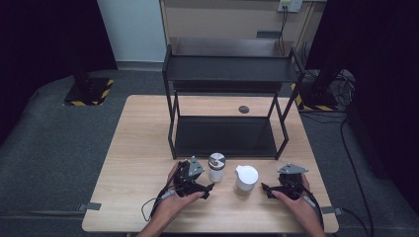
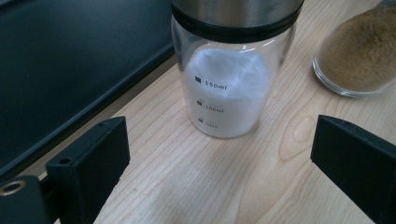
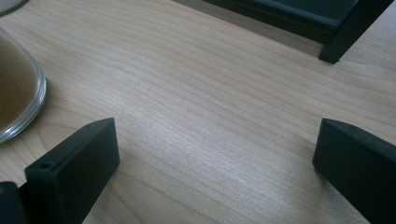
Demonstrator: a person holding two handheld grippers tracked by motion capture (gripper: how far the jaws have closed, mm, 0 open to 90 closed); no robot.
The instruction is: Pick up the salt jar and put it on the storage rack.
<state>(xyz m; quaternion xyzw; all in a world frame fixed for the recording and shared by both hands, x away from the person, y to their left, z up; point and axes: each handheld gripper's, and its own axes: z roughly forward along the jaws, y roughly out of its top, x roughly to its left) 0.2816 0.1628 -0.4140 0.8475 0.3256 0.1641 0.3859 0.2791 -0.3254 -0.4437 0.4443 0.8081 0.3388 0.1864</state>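
Observation:
A glass jar (image 1: 216, 167) with a metal lid and white powder stands on the wooden table (image 1: 143, 143) in front of the rack. In the left gripper view the jar (image 2: 229, 79) sits just beyond my open left gripper (image 2: 219, 158), apart from both jaws. In the high view my left gripper (image 1: 208, 190) lies just left of and nearer than it. A white-lidded jar (image 1: 246, 178) of brown powder stands to its right; its glass base (image 3: 16, 93) shows left of my open right gripper (image 3: 215, 154). From above, that right gripper (image 1: 266, 191) rests to this jar's right, empty.
A black two-tier rack (image 1: 225, 136) stands at the table's middle and back, its lower shelf just behind the jars. One rack leg (image 3: 348, 32) shows ahead of my right gripper. A round grommet (image 1: 243, 109) sits in the table behind the rack.

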